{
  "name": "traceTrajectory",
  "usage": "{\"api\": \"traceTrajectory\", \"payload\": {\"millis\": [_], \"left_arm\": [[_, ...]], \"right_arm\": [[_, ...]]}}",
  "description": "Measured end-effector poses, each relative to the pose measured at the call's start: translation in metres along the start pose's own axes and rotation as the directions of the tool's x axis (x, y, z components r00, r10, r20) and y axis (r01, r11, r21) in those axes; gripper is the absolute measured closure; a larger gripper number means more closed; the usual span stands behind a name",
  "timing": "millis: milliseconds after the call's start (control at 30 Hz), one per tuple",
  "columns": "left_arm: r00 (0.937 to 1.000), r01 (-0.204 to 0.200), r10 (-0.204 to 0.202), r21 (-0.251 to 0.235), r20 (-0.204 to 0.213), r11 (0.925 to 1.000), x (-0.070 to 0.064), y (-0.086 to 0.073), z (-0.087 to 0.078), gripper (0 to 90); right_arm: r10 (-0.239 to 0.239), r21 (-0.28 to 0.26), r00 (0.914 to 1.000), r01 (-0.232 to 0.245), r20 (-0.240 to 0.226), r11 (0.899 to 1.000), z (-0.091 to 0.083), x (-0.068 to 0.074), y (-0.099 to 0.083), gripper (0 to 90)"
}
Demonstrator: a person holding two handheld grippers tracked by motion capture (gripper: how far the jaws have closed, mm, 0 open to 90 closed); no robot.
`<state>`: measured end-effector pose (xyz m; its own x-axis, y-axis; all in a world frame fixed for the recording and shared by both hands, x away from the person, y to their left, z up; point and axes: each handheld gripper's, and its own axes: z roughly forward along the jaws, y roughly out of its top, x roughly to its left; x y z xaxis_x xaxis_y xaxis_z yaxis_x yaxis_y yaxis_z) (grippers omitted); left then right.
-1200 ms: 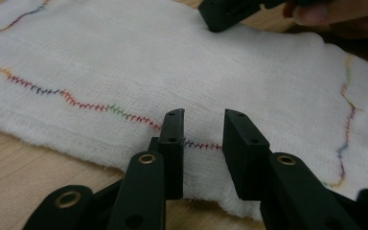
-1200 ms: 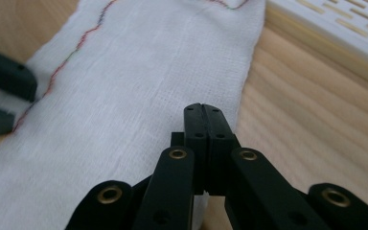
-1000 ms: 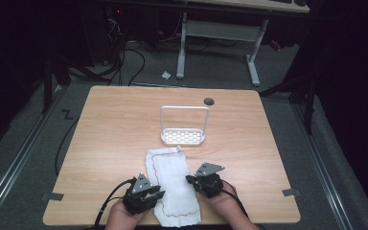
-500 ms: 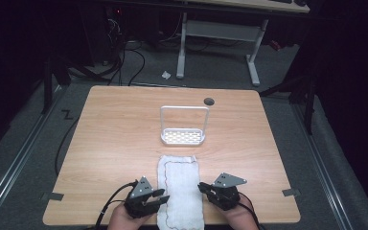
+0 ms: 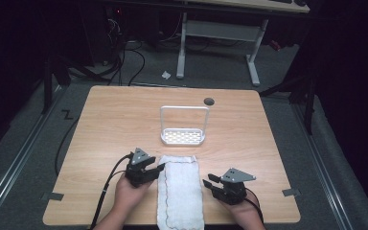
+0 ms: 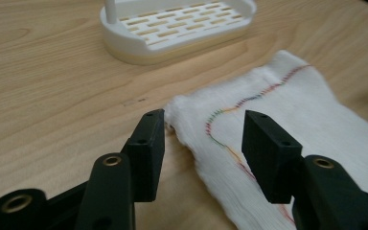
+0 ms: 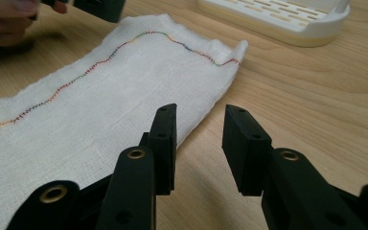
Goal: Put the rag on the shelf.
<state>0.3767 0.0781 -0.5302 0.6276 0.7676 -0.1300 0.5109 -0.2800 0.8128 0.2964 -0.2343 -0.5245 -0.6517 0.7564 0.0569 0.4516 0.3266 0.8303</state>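
Note:
A white cloth [image 5: 180,191] with a multicoloured stitched hem lies flat as a long strip at the table's front, its near end hanging over the edge. My left gripper [image 5: 159,168] stands open at the cloth's left edge; in the left gripper view the cloth [image 6: 287,115] passes between the jaws, its corner by the left jaw. My right gripper [image 5: 209,183] is open just right of the cloth; in the right gripper view the cloth [image 7: 100,100] has its edge at the left jaw, bare wood under the gap. A white slotted rack [image 5: 183,136] with a tall wire handle stands beyond.
The wooden table [image 5: 105,129] has a dark round grommet [image 5: 209,101] near its far edge. Cables trail from each gripper toward the front. Beyond the table are a desk frame [image 5: 215,33] and floor cables in the dark.
The cloth, bunched a second ago, now lies spread as a straight strip. Both grippers have let go and moved apart to either side of it, the right one drawing farther right.

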Motion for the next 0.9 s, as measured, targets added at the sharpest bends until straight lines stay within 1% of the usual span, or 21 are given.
{"api": "traceTrajectory", "payload": {"millis": [33,67,133,167,233,267,367,400,433,500,533,567,600,633,667,700,733,800,833,867,900], "left_arm": [[0.9993,-0.004,0.005,0.019,-0.036,0.9998,0.001,0.003,0.007,56.7],[0.9993,-0.004,0.005,0.019,-0.036,0.9998,0.001,0.003,0.007,57.5],[0.9993,0.031,-0.030,0.033,-0.021,0.9990,0.003,0.004,0.012,59.5],[0.9994,0.032,-0.032,0.038,-0.012,0.9988,0.003,0.003,0.014,59.5],[0.9995,0.028,-0.028,0.052,-0.016,0.9983,0.002,0.002,0.018,60.4],[0.9995,0.029,-0.028,0.048,-0.018,0.9985,0.001,0.001,0.019,61.2],[0.9979,0.064,-0.064,0.045,-0.006,0.9969,0.002,0.002,0.020,66.1],[0.9976,0.069,-0.069,0.043,-0.002,0.9967,0.002,0.002,0.021,71.6],[0.9951,0.096,-0.097,0.046,0.020,0.9943,0.004,0.002,0.022,74.4],[0.9945,0.100,-0.101,0.048,0.025,0.9938,0.004,0.002,0.022,76.6],[0.9946,0.098,-0.100,0.050,0.028,0.9939,0.004,0.002,0.022,80.6],[0.9950,0.095,-0.097,0.051,0.026,0.9942,0.003,0.002,0.023,80.6],[0.9951,0.093,-0.095,0.052,0.028,0.9943,0.003,0.002,0.023,81.5],[0.9949,0.095,-0.097,0.053,0.030,0.9941,0.003,0.002,0.023,81.9],[0.9944,0.098,-0.100,0.054,0.035,0.9937,0.004,0.002,0.023,82.2],[0.9944,0.098,-0.100,0.054,0.035,0.9937,0.004,0.002,0.023,82.2],[0.9946,0.097,-0.098,0.054,0.033,0.9939,0.004,0.002,0.023,82.2],[0.9950,0.094,-0.096,0.052,0.029,0.9942,0.003,0.002,0.023,82.2],[0.9948,0.096,-0.097,0.053,0.031,0.9940,0.003,0.002,0.023,82.2],[0.9948,0.096,-0.097,0.053,0.031,0.9940,0.003,0.002,0.023,82.3],[0.9947,0.096,-0.098,0.053,0.032,0.9940,0.003,0.002,0.023,82.3]], "right_arm": [[0.004,-0.001,0.9998,-0.004,0.018,1.000,-0.003,-0.002,0.001,66.1],[0.004,-0.001,0.9998,-0.004,0.018,1.000,-0.003,-0.002,0.001,66.1],[0.031,-0.019,0.9993,-0.030,0.020,0.999,-0.007,-0.006,0.001,65.8],[0.031,-0.019,0.9993,-0.030,0.020,0.999,-0.007,-0.006,0.001,65.8],[0.038,-0.017,0.9990,-0.038,0.021,0.999,-0.006,-0.008,0.000,65.6],[0.043,-0.014,0.9989,-0.043,0.020,0.999,-0.006,-0.009,0.000,65.5],[0.038,-0.007,0.9990,-0.037,0.025,0.999,-0.002,-0.007,0.000,65.4],[0.017,-0.005,0.9982,-0.016,0.058,1.000,0.002,-0.006,0.001,65.0],[0.008,-0.005,0.9973,-0.007,0.073,1.000,0.004,-0.005,0.003,65.0],[0.011,-0.008,0.9965,-0.010,0.083,1.000,0.007,-0.006,0.006,65.0],[0.040,-0.004,0.9957,-0.040,0.084,0.999,0.015,-0.008,0.015,64.9],[0.040,-0.004,0.9957,-0.040,0.084,0.999,0.015,-0.008,0.015,64.9],[0.031,-0.004,0.9952,-0.031,0.092,1.000,0.020,-0.009,0.020,64.9],[0.037,-0.009,0.9947,-0.037,0.095,0.999,0.025,-0.010,0.024,64.8],[0.048,-0.018,0.9939,-0.047,0.099,0.999,0.037,-0.013,0.034,64.7],[0.048,-0.018,0.9939,-0.047,0.099,0.999,0.037,-0.013,0.034,64.7],[0.069,-0.008,0.9927,-0.068,0.099,0.998,0.043,-0.015,0.038,64.6],[0.089,0.006,0.9918,-0.090,0.092,0.996,0.057,-0.018,0.043,64.3],[0.091,0.027,0.9914,-0.094,0.093,0.995,0.070,-0.019,0.047,64.3],[0.091,0.027,0.9914,-0.094,0.093,0.995,0.070,-0.019,0.047,64.3],[0.085,0.047,0.9904,-0.091,0.109,0.995,0.079,-0.018,0.049,64.3]]}}
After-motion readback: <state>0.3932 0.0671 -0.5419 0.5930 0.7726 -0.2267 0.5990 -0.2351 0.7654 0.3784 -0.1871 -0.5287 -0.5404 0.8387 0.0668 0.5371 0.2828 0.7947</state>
